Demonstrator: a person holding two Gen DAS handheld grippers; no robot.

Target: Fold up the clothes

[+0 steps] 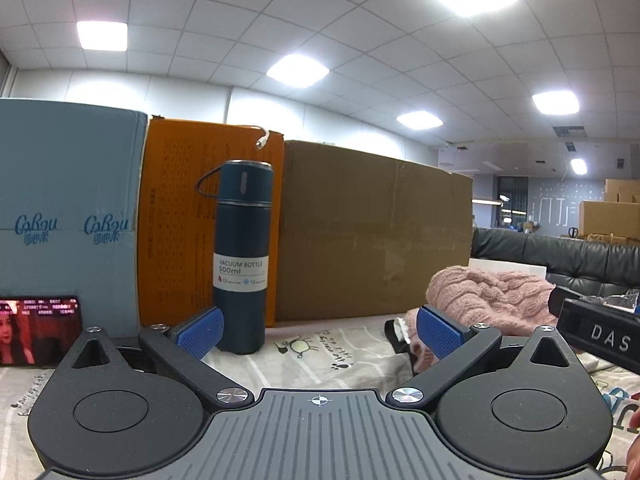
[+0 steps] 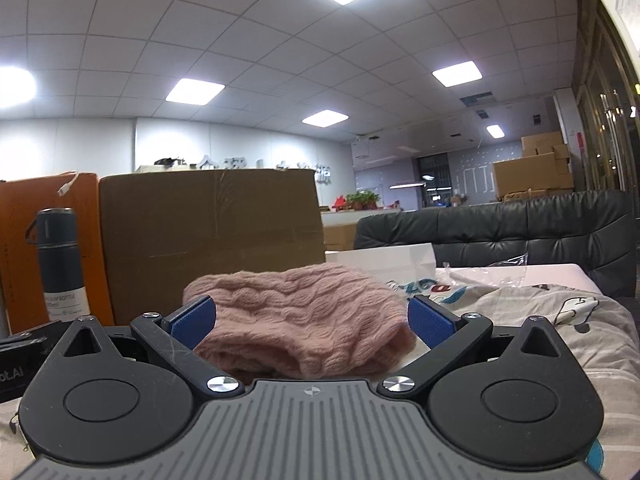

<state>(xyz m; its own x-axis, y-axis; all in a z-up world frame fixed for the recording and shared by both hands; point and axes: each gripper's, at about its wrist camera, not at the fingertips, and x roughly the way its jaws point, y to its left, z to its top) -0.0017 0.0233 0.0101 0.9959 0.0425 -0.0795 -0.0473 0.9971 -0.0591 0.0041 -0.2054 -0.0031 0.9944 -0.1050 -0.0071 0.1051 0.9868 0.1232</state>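
A pink knitted sweater (image 2: 296, 316) lies bunched in a low heap on the printed bedsheet (image 2: 560, 320). In the right wrist view it sits straight ahead, between my right gripper's (image 2: 312, 320) wide-open blue pads (image 2: 430, 320), and I cannot tell if they touch it. In the left wrist view the sweater (image 1: 488, 296) lies to the right, beyond my left gripper (image 1: 316, 330), which is open and empty low over the sheet (image 1: 320, 352). The other gripper's black body (image 1: 596, 332) shows at the right edge.
A dark blue vacuum bottle (image 1: 242, 256) stands just ahead of the left gripper's left pad. Behind it stand a light blue box (image 1: 68, 216), an orange box (image 1: 180, 220) and a brown carton (image 1: 372, 228). A phone (image 1: 38, 330) leans at left. A black sofa (image 2: 520, 232) stands at right.
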